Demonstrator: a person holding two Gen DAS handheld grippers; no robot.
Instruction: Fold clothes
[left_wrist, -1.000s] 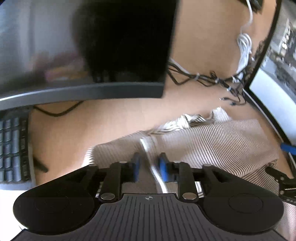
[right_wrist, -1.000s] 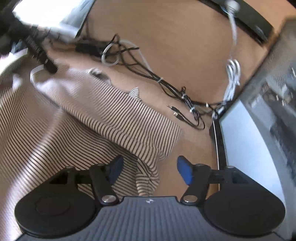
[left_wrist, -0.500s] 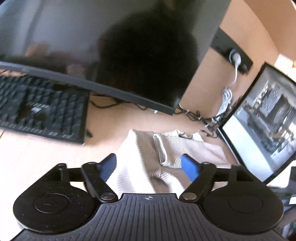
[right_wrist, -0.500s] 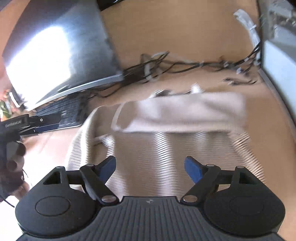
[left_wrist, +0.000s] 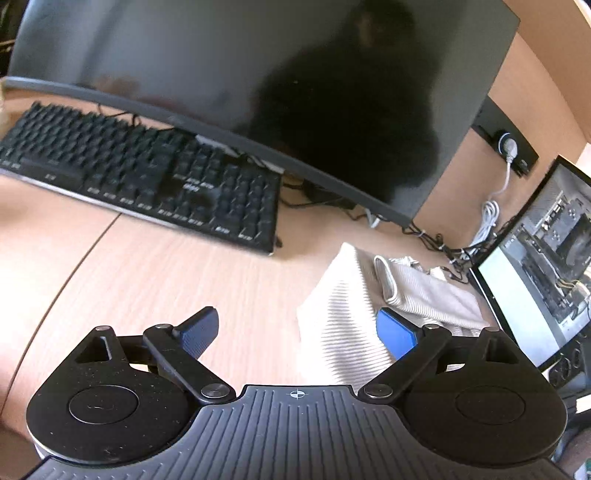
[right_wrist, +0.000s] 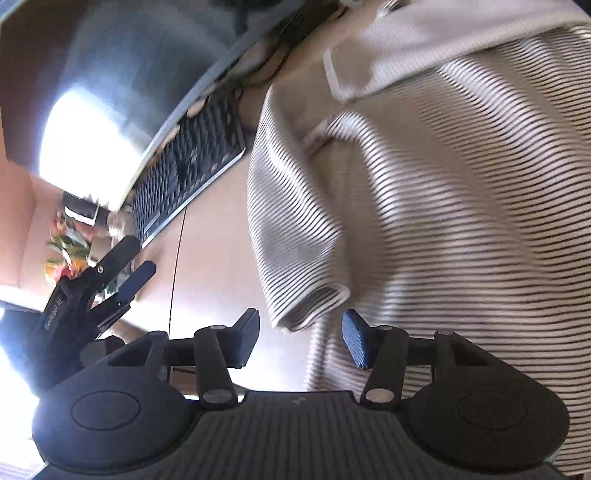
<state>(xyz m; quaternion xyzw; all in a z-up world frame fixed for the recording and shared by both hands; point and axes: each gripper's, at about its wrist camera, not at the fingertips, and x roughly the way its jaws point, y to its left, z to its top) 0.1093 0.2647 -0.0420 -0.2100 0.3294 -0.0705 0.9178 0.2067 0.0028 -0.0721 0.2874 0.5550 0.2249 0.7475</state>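
The left tool (left_wrist: 297, 334) fills the bottom of its own view, its blue pads (left_wrist: 199, 332) spread wide after just opening further, with nothing pinched between them. The left pad hangs over bare pale-wood worktop (left_wrist: 147, 280); the right pad sits at the lower edge of the striped garment (left_wrist: 340, 332), which lies bunched at the centre right of the frame with a folded cuff or sleeve end on top of it. Beyond it, a black keyboard (left_wrist: 147, 181) runs across the left half, under a large dark curved monitor (left_wrist: 258, 74) that fills the top. A second lit screen (left_wrist: 539, 266) stands at the right edge, with a tangle of cables (left_wrist: 443, 243) between the two screens.

The right tool (right_wrist: 299, 338) sits low in its view, tilted, and its jaws have just been closing but stand apart. A rolled hem of the striped garment hangs in the gap just above the pads without being pressed by them. The garment covers the right half of this blurred frame. At the lower left the left tool appears again, jaws apart, over the worktop, with the keyboard and monitor above it.
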